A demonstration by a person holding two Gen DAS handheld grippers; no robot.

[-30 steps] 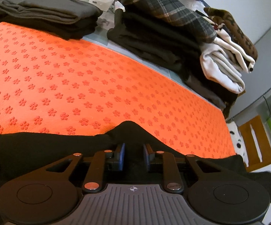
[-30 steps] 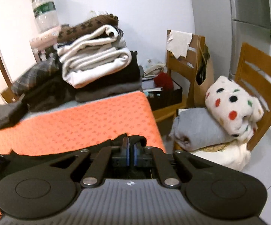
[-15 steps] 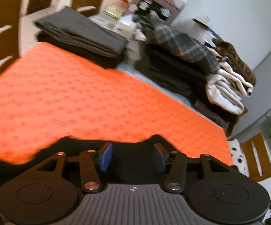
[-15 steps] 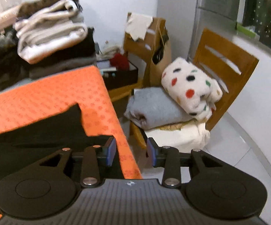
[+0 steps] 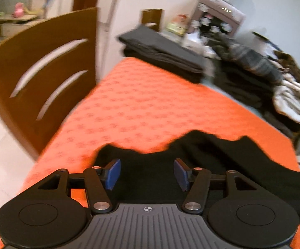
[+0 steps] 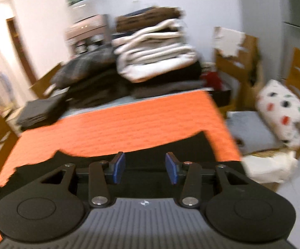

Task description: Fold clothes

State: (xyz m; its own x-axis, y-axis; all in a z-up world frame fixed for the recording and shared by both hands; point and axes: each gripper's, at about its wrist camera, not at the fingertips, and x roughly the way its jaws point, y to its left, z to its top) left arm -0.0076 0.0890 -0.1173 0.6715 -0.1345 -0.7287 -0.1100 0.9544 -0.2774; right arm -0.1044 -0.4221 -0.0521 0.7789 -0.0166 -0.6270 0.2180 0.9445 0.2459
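A black garment (image 5: 212,161) lies along the near edge of the orange flower-print mat (image 5: 150,108). My left gripper (image 5: 147,174) is open and empty, above the garment's left part. The garment also shows in the right wrist view (image 6: 181,151), on the mat (image 6: 129,128). My right gripper (image 6: 145,167) is open and empty, above the garment's right part near the mat's right edge. Both views are blurred by motion.
Folded dark clothes (image 5: 162,54) and a tall pile of dark, plaid and white clothes (image 6: 156,62) stand along the far side. A wooden chair (image 5: 40,87) stands at the left. Another chair holds a grey bundle (image 6: 251,126) and a spotted blanket (image 6: 282,110) at the right.
Both grippers have opened wide and let go of the black garment, which now lies on the mat. Both have pulled back and up; the left swung left, the right swung back towards the table.
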